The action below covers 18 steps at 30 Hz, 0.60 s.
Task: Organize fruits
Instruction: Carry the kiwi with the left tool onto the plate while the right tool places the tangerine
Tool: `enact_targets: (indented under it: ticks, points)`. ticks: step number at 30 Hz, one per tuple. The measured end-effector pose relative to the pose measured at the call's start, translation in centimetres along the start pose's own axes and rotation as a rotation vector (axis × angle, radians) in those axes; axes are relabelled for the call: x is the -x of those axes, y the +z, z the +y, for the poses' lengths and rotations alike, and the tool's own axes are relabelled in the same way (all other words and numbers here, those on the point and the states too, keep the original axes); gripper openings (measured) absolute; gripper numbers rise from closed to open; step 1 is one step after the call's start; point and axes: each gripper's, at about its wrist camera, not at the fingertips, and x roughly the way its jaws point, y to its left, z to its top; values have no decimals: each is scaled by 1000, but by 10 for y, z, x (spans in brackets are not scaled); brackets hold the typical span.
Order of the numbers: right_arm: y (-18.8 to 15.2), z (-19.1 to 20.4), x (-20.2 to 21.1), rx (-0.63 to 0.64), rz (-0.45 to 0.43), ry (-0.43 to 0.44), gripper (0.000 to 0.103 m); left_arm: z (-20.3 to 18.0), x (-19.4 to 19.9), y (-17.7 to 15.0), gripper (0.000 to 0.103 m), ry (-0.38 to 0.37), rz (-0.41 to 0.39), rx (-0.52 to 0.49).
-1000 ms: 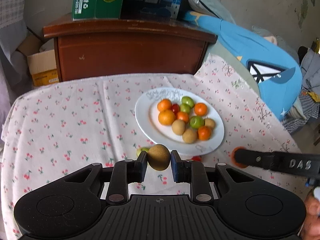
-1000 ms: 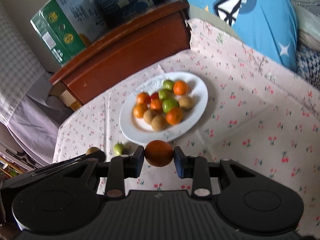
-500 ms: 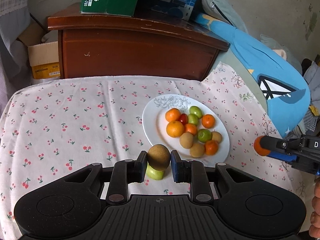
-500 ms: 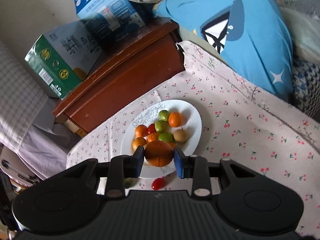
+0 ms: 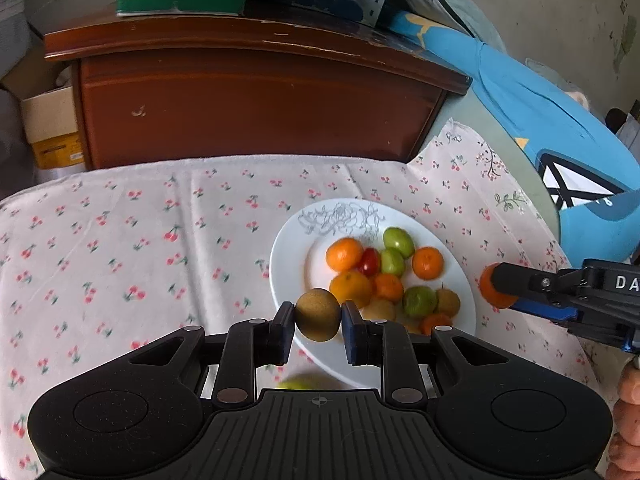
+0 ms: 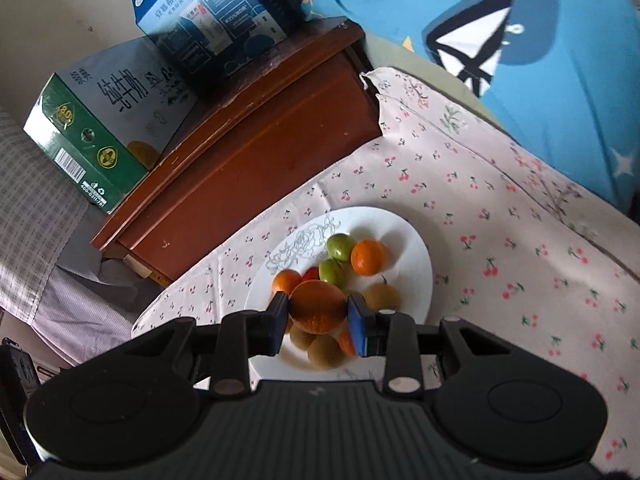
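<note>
- My left black two-finger gripper (image 5: 318, 315) is clamped on a round brown-green kiwi-like fruit (image 5: 318, 314), pinched between both pads, raised over the near left rim of the white oval ceramic plate (image 5: 288, 264)
- My right black two-finger gripper (image 6: 317, 312) is clamped on a round orange tangerine (image 6: 317, 306), held above the near part of the plate (image 6: 404, 236); from the left wrist view I see that same gripper (image 5: 493, 286) reaching in from the right with the tangerine (image 5: 486, 289) at its tip, just past the plate's right edge
- The plate sits on a pale tablecloth printed with small red cherries (image 5: 120, 240) and carries a pile of fruit: several small orange tangerines (image 5: 427, 263), green plum-like fruits (image 5: 398, 241), a red cherry tomato (image 5: 370, 261) and brown kiwi-like fruits (image 5: 448, 301) all touching one another
- A blurred yellow-green fruit (image 5: 300, 382) lies on the cloth below my left gripper, just beside the plate's near rim
- Behind the table stands a dark brown wooden cabinet (image 5: 256, 108) with a green cardboard carton (image 6: 100, 128) and a blue printed carton (image 6: 212, 20) on top
- A bright blue plush cushion (image 6: 540, 60) rests along the far right side of the table
</note>
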Motion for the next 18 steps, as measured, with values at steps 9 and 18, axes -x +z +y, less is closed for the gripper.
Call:
enact_targets:
  ticks: [9, 18]
  points:
    - [12, -7, -32, -26, 4, -26, 32, -4, -23, 16, 22, 8, 2, -38]
    - [18, -10, -51, -43, 7, -45, 34, -12, -37, 20, 24, 56, -2, -101]
